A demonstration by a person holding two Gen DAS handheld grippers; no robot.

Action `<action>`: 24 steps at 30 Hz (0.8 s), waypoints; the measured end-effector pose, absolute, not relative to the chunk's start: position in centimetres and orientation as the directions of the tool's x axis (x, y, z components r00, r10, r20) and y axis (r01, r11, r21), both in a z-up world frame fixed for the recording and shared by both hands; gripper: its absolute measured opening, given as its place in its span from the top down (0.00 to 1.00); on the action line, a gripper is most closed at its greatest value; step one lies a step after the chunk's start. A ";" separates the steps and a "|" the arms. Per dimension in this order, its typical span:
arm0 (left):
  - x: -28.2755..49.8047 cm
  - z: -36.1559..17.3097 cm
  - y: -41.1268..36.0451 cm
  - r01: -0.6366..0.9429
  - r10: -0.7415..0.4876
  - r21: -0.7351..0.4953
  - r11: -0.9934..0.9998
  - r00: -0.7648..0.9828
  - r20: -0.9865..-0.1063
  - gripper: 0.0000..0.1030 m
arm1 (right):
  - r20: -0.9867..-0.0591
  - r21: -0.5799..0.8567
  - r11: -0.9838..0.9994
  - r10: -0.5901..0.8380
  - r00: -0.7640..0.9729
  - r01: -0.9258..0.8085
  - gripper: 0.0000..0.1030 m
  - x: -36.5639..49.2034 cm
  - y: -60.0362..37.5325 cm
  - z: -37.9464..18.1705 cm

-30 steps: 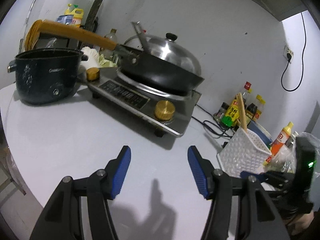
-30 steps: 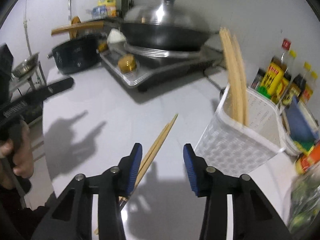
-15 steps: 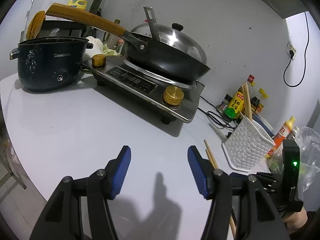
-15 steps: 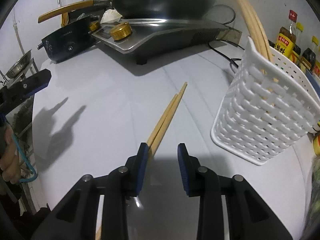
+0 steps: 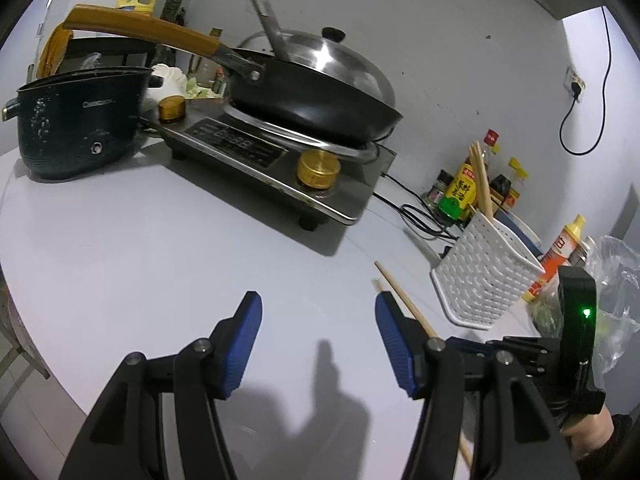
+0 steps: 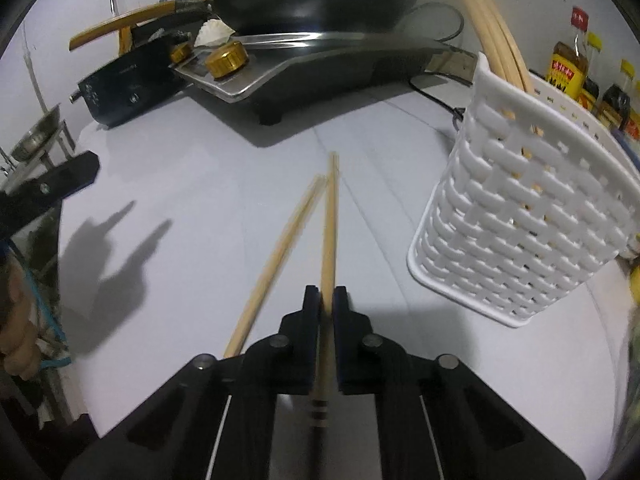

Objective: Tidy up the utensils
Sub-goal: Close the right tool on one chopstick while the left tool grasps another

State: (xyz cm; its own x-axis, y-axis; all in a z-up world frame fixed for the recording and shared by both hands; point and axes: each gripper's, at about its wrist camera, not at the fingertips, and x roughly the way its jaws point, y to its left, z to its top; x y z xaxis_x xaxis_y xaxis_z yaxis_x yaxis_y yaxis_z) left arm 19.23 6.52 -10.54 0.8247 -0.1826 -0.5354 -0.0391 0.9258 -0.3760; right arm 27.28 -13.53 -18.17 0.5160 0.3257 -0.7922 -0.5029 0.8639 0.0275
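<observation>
Two wooden chopsticks are on the white table. My right gripper point(image 6: 327, 294) is shut on one chopstick point(image 6: 329, 224), which points straight ahead between the pads. The second chopstick point(image 6: 276, 264) lies loose just left of it, angled away. A white woven utensil basket point(image 6: 520, 216) stands to the right with several chopsticks point(image 6: 488, 20) upright in it. My left gripper point(image 5: 318, 344) hovers open over bare table, nothing between its fingers. In the left wrist view a chopstick point(image 5: 404, 296) shows behind the right finger, the basket point(image 5: 480, 276) beyond it.
An induction cooker point(image 5: 272, 160) with a lidded black wok point(image 5: 312, 92) stands at the back, a dark pot point(image 5: 76, 128) to its left. Sauce bottles point(image 5: 460, 188) and a cable line the wall. A plastic bag point(image 5: 612, 280) lies at far right.
My right gripper sank toward the table and its jaws closed on one chopstick, which turned straight; the other stayed beside it. The left gripper kept open and hardly moved.
</observation>
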 end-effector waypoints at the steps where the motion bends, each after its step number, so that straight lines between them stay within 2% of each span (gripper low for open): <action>1: 19.3 -10.5 6.2 -0.033 -0.189 -0.376 0.926 0.822 -0.538 0.43 | -0.791 0.036 0.863 0.334 0.513 -0.505 0.94 27.2 -13.8 -18.2; 6: 20.0 -10.7 3.9 0.002 -0.213 -0.349 0.937 0.797 -0.566 0.43 | -0.777 0.058 0.862 0.355 0.519 -0.503 0.94 26.5 -15.5 -17.8; 14: 22.0 -12.2 -2.0 0.129 -0.287 -0.275 0.953 0.680 -0.675 0.43 | -0.723 0.098 0.850 0.418 0.551 -0.517 0.94 24.7 -18.3 -15.7; 17: 22.7 -12.8 -3.4 0.147 -0.316 -0.292 0.945 0.635 -0.705 0.43 | -0.698 0.104 0.839 0.444 0.561 -0.534 0.94 23.9 -19.3 -15.0; 24: 24.0 -13.7 -5.6 0.134 -0.252 -0.216 0.967 0.596 -0.762 0.43 | -0.657 0.148 0.820 0.500 0.564 -0.553 0.94 22.8 -22.4 -14.3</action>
State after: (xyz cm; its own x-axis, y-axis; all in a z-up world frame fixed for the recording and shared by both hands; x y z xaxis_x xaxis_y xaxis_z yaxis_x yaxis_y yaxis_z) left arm 23.97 -5.60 -13.72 0.5957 -0.2525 -0.7625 0.1340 0.9672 -0.2156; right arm 22.80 -22.42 -14.31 0.5640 0.4998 -0.6574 -0.5533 0.8196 0.1484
